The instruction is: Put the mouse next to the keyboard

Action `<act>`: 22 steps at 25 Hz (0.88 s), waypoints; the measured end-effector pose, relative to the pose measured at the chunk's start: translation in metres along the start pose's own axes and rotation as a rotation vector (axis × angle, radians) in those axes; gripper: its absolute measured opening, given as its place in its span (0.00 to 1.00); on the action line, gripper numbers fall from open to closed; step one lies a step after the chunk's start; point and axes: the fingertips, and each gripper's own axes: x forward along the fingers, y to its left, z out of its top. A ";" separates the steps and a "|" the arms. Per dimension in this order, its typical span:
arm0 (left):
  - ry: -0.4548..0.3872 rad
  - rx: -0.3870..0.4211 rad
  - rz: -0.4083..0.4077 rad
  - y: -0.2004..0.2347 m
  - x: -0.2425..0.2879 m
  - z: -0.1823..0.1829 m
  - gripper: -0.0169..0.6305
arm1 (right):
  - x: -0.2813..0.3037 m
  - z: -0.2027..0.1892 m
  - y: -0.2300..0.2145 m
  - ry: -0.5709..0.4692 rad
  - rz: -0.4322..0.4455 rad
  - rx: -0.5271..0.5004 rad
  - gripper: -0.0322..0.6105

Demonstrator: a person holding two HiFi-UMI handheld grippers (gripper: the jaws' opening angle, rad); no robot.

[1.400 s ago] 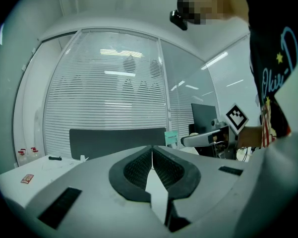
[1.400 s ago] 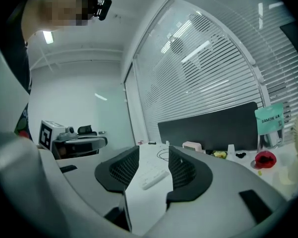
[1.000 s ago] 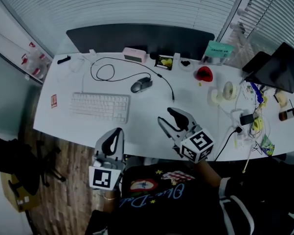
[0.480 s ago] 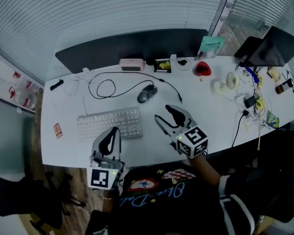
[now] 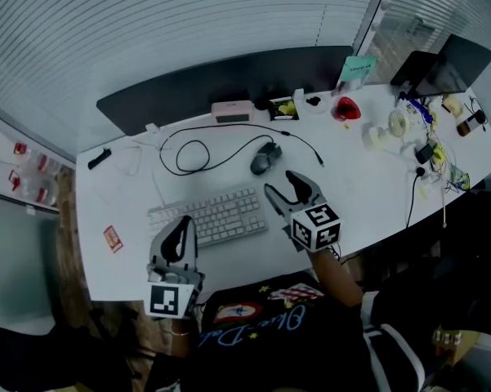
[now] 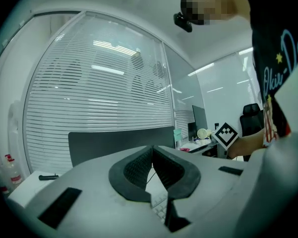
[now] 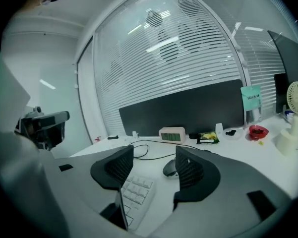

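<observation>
Your right gripper [image 5: 282, 184] has just been opening its jaws, with nothing between them. Your left gripper [image 5: 182, 225] is closed and empty. The mouse [image 5: 265, 158] lies just beyond the right jaws, apparently untouched, near the keyboard [image 5: 211, 217].

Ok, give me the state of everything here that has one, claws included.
left claw, shut, empty.
right claw, open, has just been opening, nothing between its pads.
keyboard, flat on the desk, untouched.
mouse, on the desk beyond the keyboard's right end, apart from it, not held.
mouse cable, looped loosely on the desk.
</observation>
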 end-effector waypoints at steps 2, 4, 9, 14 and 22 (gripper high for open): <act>0.003 -0.005 0.001 0.013 -0.010 -0.004 0.03 | 0.013 -0.007 0.000 0.015 -0.046 -0.003 0.42; 0.006 -0.015 0.007 0.027 -0.020 -0.006 0.03 | 0.027 -0.015 -0.003 0.035 -0.098 -0.001 0.42; 0.016 -0.025 0.008 0.057 -0.036 -0.012 0.03 | 0.054 -0.036 -0.015 0.089 -0.215 0.043 0.45; 0.023 -0.038 0.013 0.079 -0.045 -0.017 0.03 | 0.077 -0.051 -0.034 0.140 -0.325 0.101 0.47; 0.017 -0.054 0.013 0.110 -0.046 -0.025 0.03 | 0.107 -0.059 -0.058 0.208 -0.449 0.158 0.48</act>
